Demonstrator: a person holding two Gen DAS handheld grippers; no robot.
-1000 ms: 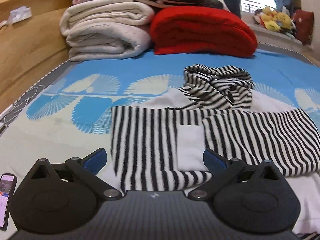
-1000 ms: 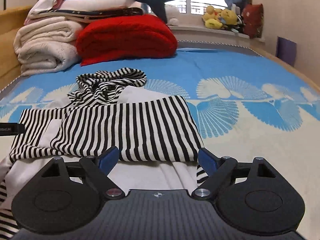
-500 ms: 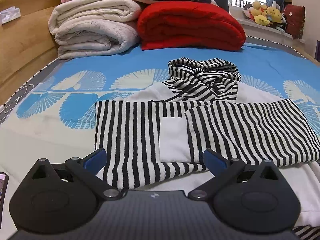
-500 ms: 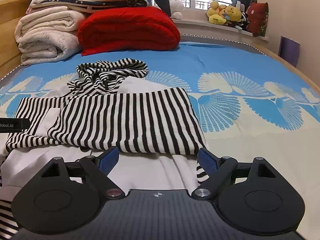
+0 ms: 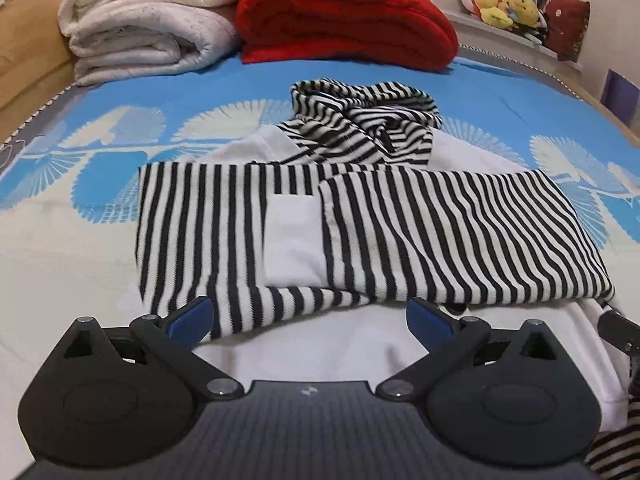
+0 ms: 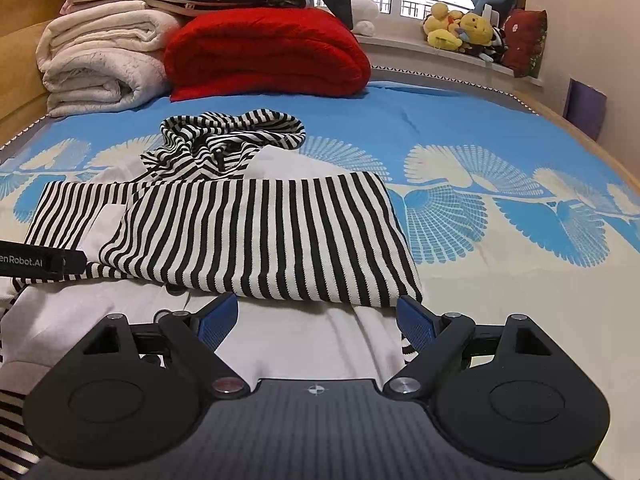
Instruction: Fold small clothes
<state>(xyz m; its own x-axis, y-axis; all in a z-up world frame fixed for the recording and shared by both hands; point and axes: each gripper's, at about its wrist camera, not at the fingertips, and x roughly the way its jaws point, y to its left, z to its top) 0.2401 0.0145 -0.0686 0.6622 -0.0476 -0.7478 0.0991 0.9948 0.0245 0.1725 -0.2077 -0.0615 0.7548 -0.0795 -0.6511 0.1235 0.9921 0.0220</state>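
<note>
Bed (image 6: pixel 460 112) with a blue and cream fan-print cover fills the room from the wooden side rail to the window sill.

At the far end: folded cream blankets (image 5: pixel 148 28) stacked beside a folded red blanket (image 5: pixel 344 20), touching. A row of plush toys (image 6: pixel 460 32) sits on the sill.

Mid-bed: the striped hooded top (image 5: pixel 360 232) lies flat, white body down, both black-and-white striped sleeves folded across the chest, the right-hand sleeve overlapping the other. A white pocket patch (image 5: pixel 294 236) shows between them. The hood (image 6: pixel 232 136) is bunched at the far edge of the garment.

Left tool (image 5: pixel 308 318): jaws spread wide, nothing between the blue pads (image 5: pixel 192 316), held over the near white hem, just short of the folded sleeve's edge.

Right tool (image 6: pixel 316 320): likewise released, jaws wide, empty, poised at the near edge of the overlapping sleeve. Both tilt down toward the cloth.
</note>
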